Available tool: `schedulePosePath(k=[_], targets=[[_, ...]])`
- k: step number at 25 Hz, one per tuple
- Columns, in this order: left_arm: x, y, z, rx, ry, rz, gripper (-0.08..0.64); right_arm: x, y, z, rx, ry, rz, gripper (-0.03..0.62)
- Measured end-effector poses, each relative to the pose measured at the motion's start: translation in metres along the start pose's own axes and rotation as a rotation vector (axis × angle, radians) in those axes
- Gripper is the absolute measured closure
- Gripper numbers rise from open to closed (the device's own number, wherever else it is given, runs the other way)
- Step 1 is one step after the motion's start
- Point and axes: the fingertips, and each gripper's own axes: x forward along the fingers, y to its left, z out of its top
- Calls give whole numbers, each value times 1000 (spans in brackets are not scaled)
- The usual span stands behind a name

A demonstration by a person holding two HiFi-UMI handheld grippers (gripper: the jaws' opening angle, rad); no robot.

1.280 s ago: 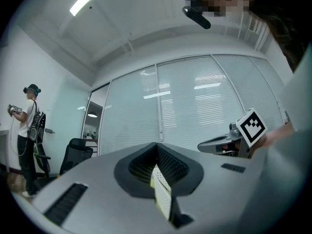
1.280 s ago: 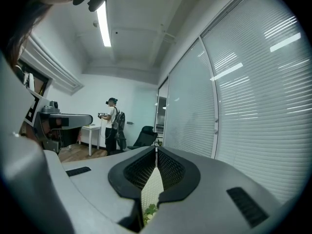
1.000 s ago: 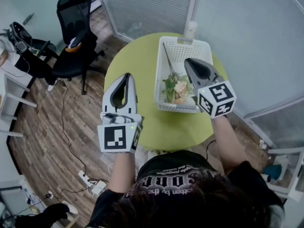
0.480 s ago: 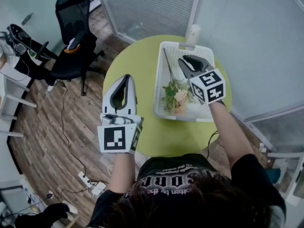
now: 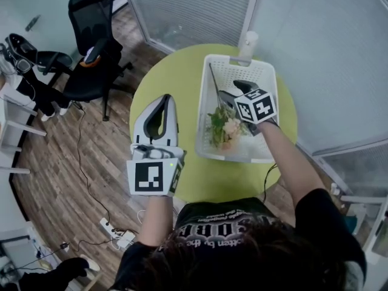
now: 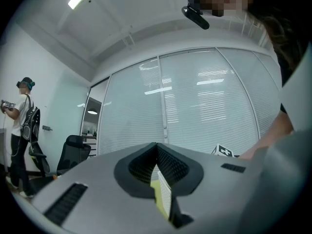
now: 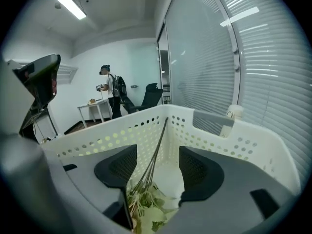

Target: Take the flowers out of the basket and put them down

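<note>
In the head view, the flowers were seen lying in the white perforated basket. They formed a small bunch of pale peach blooms and green leaves, with thin dark stems running off toward the far left corner. The right hand-held gripper was found inside the basket, just above the bunch, and the basket walls closed it in on both sides. The left hand-held gripper was held well to the left of the basket, over the near left edge of the round yellow-green counter. A strip of bare counter was left between that hand-held gripper and the basket. An office chair stood well beyond it on the wooden floor.

In the left gripper view, the jaws of the left hand-held gripper were seen together at the tips, and nothing was held between them. Only a glass wall was faced ahead.

In the right gripper view, the jaws of the right hand-held gripper stood apart and had just been opening. The stems and leaves were seen between the jaws but were not pressed by either pad. The leafy end lay nearest, low between the jaws. The far wall of the basket rose close ahead.
</note>
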Motion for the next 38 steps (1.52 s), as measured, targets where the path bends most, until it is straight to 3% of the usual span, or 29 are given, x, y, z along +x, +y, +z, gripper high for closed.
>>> schedulePosePath(k=[4,10,16,24,29,38], targets=[[5,-2,-9,7,34,-6,557,18,-3,-31,-41,84,5,311],[5,-2,-16,7,40,-16,557,34,3,-77,30,188,45,284],[8,-1,-20,7,48,-19,557,42,11,-95,-76,239,66,268],[10,1,-24,1,69,-6,557,47,17,-119,31,304,109,275],[12,-3,-24,5,63,-12,557,46,28,-125,14,352,163,444],[10,0,-24,1,70,6,557,42,27,-121,0,351,154,496]])
